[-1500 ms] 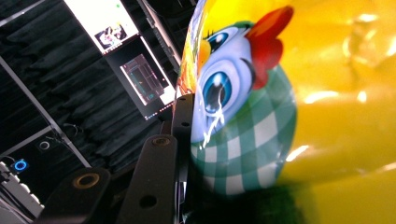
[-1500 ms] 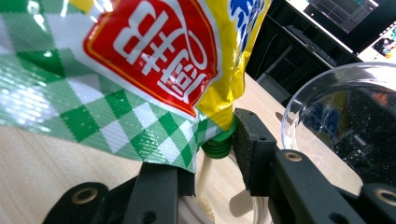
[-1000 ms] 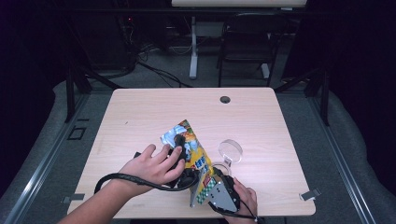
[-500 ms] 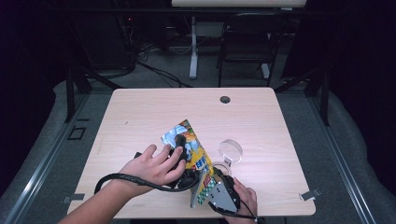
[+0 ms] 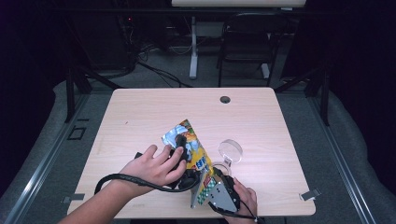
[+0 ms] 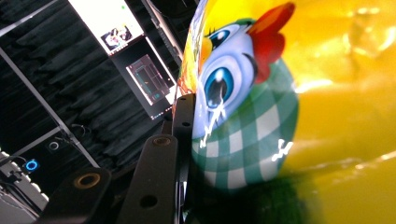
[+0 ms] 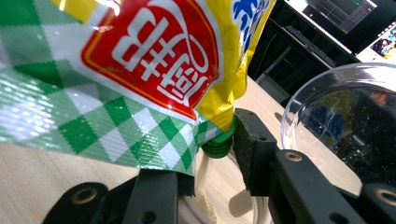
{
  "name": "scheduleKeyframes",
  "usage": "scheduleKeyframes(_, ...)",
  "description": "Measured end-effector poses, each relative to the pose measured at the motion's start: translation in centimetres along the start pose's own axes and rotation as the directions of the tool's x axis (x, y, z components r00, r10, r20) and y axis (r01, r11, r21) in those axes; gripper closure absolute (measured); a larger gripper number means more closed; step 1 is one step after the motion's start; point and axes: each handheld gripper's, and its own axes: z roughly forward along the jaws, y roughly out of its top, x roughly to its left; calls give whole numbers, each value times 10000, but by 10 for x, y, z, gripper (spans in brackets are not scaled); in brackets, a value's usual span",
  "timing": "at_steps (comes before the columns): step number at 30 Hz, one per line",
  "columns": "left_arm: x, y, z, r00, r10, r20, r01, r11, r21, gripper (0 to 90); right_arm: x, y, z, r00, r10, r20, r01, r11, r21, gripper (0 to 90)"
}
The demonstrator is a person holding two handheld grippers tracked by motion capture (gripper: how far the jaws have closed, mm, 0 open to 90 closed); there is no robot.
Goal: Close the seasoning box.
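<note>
A yellow snack bag point(image 5: 196, 148) with green checks and a cartoon chicken stands tilted near the table's front edge. My left gripper point(image 5: 181, 145) is shut on its upper part; one black finger point(image 6: 184, 121) presses the chicken print point(image 6: 243, 88) and the other is hidden behind the bag. My right gripper point(image 5: 213, 171) comes from below and is shut on the bag's lower corner point(image 7: 140, 70), its right pad against the green spout point(image 7: 218, 143). The spout points down over a clear dish holding pale powder point(image 7: 208, 205).
A clear glass bowl point(image 5: 230, 150) sits right of the bag, close to my right gripper point(image 7: 345, 126). The wooden table point(image 5: 140, 116) has a cable hole point(image 5: 225, 99) at the back. The front edge lies just under my right hand. A chair point(image 5: 245, 42) stands beyond.
</note>
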Motion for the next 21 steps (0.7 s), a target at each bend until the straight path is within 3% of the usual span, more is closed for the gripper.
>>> scheduleKeyframes(21, 3, 1, -2, 9999, 140, -65, -140, 9999, -14, 750, 0, 0, 0, 10000, -9, 10, 9, 10000, -41, 702)
